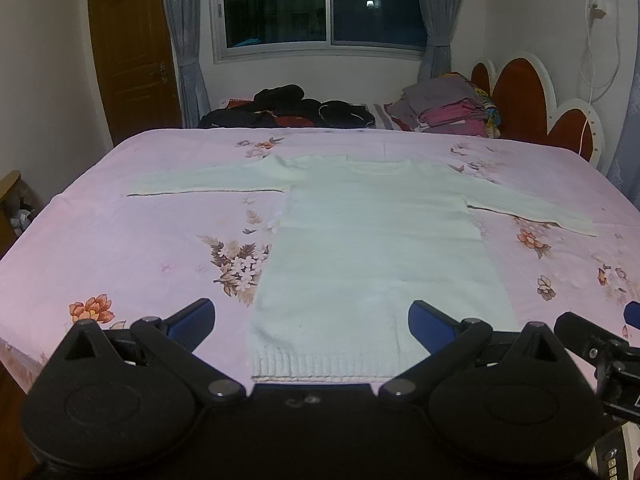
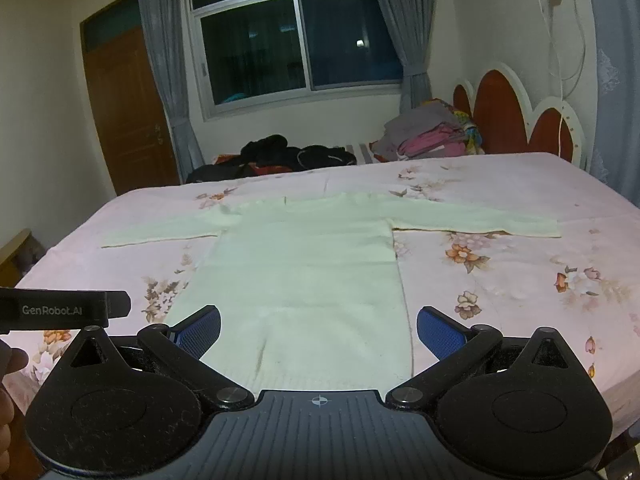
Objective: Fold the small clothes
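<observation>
Left wrist view: the left hand-held gripper [image 1: 311,326] hangs released, jaws wide, above the hem of a white knit sweater [image 1: 372,240] spread flat on the floral-sheeted bed [image 1: 140,248]; folded clothes [image 1: 444,110] sit at 1 o'clock.

Right wrist view: the right hand-held gripper [image 2: 318,332] is likewise released over the sweater's hem; at 9 o'clock, a black bar [image 2: 60,311] reads "GenRobot.AI".

A sweater [image 1: 372,240] lies flat on the bed [image 1: 140,248], sleeves spread sideways. Behind it sit clothes piles [image 1: 440,108], the headboard [image 1: 520,96] to the right.
</observation>
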Demonstrator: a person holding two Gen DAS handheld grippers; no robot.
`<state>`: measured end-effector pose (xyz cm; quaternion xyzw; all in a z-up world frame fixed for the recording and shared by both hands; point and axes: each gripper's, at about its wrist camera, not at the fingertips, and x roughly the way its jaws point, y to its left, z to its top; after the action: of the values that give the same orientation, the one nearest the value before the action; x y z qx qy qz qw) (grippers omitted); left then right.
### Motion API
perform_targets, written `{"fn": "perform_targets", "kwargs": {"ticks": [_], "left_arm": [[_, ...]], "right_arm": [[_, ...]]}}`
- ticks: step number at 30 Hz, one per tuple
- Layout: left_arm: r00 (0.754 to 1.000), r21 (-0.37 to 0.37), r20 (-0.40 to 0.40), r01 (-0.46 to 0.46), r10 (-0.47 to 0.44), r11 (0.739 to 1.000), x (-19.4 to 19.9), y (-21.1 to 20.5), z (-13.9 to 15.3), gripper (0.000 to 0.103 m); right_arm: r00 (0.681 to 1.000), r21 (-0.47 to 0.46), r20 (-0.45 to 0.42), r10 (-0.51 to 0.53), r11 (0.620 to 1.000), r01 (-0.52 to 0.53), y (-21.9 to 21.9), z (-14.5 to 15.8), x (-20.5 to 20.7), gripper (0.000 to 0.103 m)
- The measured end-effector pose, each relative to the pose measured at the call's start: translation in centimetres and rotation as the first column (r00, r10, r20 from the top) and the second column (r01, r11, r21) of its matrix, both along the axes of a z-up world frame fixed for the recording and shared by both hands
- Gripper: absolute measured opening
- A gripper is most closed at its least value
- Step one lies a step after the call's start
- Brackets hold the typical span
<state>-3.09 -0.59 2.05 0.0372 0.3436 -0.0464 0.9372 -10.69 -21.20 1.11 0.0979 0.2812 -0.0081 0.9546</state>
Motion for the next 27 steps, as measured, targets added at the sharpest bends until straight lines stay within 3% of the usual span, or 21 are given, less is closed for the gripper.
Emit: {"fn": "perform_targets", "kwargs": {"ticks": [27], "left_arm": [[1.0,0.032,0.003,-0.007,0.007,0.999,0.48,-0.59,-0.16,0.103]], "right_arm": [[1.0,0.003,-0.005,0.009,1.0,-0.009,-0.01,-0.6,0.03,0.103]]}}
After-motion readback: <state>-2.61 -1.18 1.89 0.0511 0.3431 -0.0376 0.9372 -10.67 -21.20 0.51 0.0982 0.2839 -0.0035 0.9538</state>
